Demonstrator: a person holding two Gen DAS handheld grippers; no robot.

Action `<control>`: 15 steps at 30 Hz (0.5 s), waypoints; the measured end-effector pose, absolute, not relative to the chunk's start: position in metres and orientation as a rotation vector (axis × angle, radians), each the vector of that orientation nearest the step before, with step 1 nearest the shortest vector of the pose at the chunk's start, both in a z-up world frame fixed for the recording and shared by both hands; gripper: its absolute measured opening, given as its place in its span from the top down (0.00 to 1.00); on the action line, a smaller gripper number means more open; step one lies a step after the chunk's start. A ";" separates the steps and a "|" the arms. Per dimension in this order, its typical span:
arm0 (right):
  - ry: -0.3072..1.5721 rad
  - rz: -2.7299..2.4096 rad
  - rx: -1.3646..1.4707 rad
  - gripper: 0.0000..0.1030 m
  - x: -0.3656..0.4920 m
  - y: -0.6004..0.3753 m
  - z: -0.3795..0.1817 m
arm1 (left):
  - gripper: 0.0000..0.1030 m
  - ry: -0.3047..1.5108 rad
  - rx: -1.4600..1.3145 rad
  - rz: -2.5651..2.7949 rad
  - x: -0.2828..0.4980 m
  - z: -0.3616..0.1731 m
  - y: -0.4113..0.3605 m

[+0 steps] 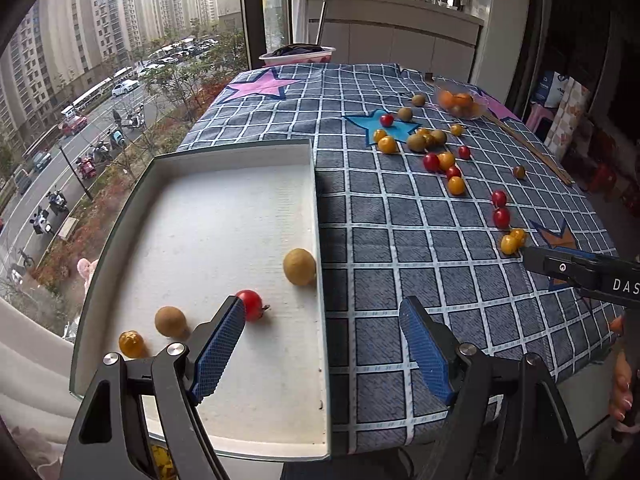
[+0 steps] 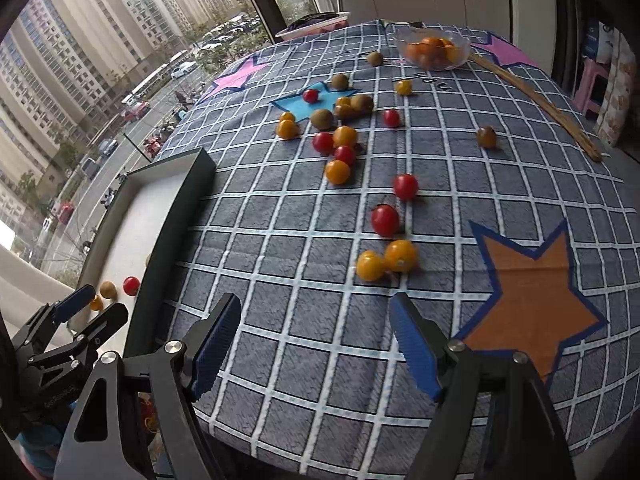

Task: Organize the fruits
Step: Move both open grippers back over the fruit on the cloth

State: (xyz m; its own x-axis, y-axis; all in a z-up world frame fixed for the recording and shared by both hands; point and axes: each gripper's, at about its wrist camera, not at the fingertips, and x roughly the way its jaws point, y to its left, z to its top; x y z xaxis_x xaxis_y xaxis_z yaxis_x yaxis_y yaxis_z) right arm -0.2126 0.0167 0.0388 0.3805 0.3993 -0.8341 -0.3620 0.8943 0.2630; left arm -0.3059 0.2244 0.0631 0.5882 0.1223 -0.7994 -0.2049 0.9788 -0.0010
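Observation:
A white tray [image 1: 200,208] lies at the table's left edge. It holds a red tomato [image 1: 251,304], two brown longans [image 1: 299,266] and a yellow tomato [image 1: 131,344]. My left gripper [image 1: 322,312] is open and empty, straddling the tray's right wall. Several red and yellow tomatoes and brown fruits lie scattered on the checked cloth [image 2: 344,136]. My right gripper [image 2: 316,308] is open and empty, just short of two yellow tomatoes [image 2: 386,260]. The right gripper also shows in the left wrist view [image 1: 524,252]. The left gripper also shows in the right wrist view [image 2: 100,300].
A clear bowl of orange fruits [image 2: 436,50] stands at the far end. A wooden stick [image 2: 536,100] lies along the right side. A pink-rimmed basin [image 1: 298,54] sits beyond the table's far edge. The window is to the left.

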 end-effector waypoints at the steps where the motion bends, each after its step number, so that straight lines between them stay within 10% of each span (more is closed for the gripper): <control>1: 1.074 0.464 0.044 0.23 -0.211 0.007 0.037 | 0.22 0.928 -0.087 0.176 -0.301 0.062 0.216; 15: 1.055 0.298 0.074 0.23 -0.155 -0.050 0.022 | 0.22 0.974 -0.051 0.108 -0.197 0.049 0.152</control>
